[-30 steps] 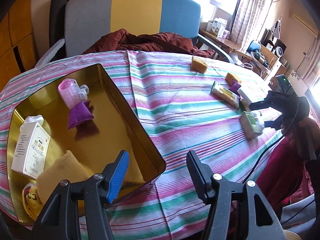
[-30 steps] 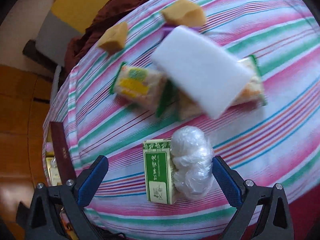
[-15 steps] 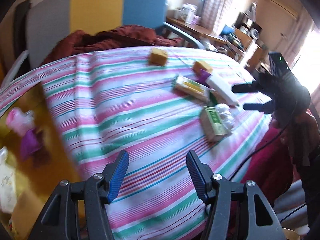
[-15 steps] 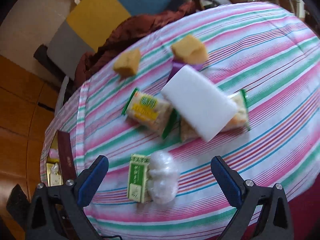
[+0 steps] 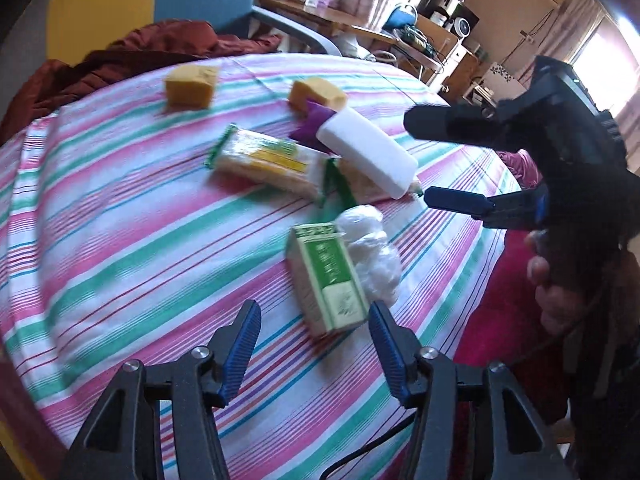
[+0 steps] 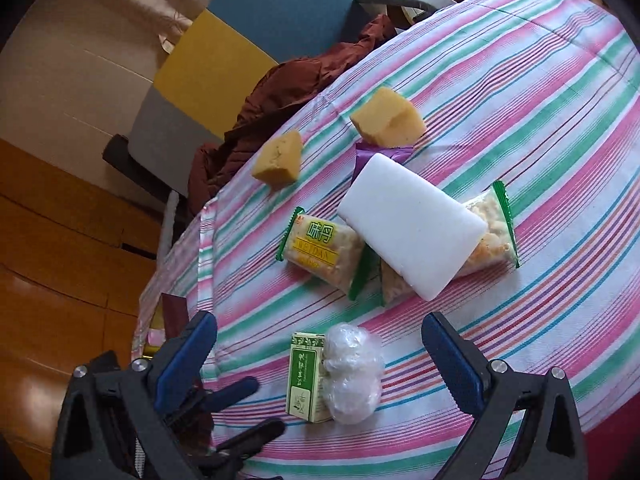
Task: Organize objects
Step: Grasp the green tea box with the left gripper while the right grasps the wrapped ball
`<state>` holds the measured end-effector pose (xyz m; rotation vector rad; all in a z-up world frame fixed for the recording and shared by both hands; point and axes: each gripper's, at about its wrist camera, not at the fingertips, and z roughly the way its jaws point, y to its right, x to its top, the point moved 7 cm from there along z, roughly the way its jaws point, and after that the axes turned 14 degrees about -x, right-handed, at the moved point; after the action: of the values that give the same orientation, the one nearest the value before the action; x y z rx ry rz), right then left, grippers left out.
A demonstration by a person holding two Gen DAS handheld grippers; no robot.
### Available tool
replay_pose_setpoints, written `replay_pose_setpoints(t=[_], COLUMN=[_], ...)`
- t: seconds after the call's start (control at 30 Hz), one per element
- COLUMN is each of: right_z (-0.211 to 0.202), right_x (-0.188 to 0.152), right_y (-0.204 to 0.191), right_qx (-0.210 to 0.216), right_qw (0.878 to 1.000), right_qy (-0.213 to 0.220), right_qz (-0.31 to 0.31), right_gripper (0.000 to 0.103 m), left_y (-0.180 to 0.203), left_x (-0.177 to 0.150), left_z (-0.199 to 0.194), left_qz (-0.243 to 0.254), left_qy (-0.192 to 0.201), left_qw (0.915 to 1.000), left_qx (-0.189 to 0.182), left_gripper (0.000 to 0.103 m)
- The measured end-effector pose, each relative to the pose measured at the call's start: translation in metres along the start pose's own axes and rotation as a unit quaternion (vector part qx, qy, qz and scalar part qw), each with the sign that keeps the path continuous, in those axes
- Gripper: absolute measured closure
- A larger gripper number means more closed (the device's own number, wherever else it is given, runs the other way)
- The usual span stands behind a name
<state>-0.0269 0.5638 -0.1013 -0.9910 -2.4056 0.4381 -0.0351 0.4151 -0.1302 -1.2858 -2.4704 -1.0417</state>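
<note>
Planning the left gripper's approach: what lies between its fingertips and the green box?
Only bare striped tablecloth, seen in the left wrist view: the left gripper is open just short of the green box.

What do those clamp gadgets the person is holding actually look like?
Both the left gripper and the right gripper are black plastic frames with silver screws and ribbed blue pads on their jaws. A thin black cable trails beneath the left one.

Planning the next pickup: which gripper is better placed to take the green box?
Left. The left gripper points at the green box, jaws open just short of it; the right gripper hangs higher.
</note>
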Motion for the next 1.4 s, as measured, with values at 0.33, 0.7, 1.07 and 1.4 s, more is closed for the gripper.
replay_pose_setpoints(t=[0.33,0.7,1.07,1.4], right_z=[-0.006,0.016,0.058,0.060], right_x=[0.003,-0.013,-0.042,-0.049], right_y=[0.005,-0.012,-0.019,-0.028], right_qx=[0.025,-0.053,-0.158,-0.189], right_qw=[0.999,0.996,0.968,0.954], right_qy=[0.008,-0.030,-0.096,-0.078], right_qz=[0.019,-0.073,-0.167,-0.219], right_gripper=[0.000,0.013,0.063,0.067], left_y=[-0.016,-0.036,-0.047,-0.037], left_x=[0.016,-0.021,-0.032,-0.043], left_z=[0.031,-0.010,-0.018,-0.035], left_qz=[-0.042,-0.061,-0.045,-0.029], left_qy=[-0.014,0.023,0.031,0.056], left_qw=[0.9990,0.9978,0.9976,0.9969], left_qx=[-0.011,0.008,0.043,0.048], left_gripper=[0.062,0.066,0.072,0.073])
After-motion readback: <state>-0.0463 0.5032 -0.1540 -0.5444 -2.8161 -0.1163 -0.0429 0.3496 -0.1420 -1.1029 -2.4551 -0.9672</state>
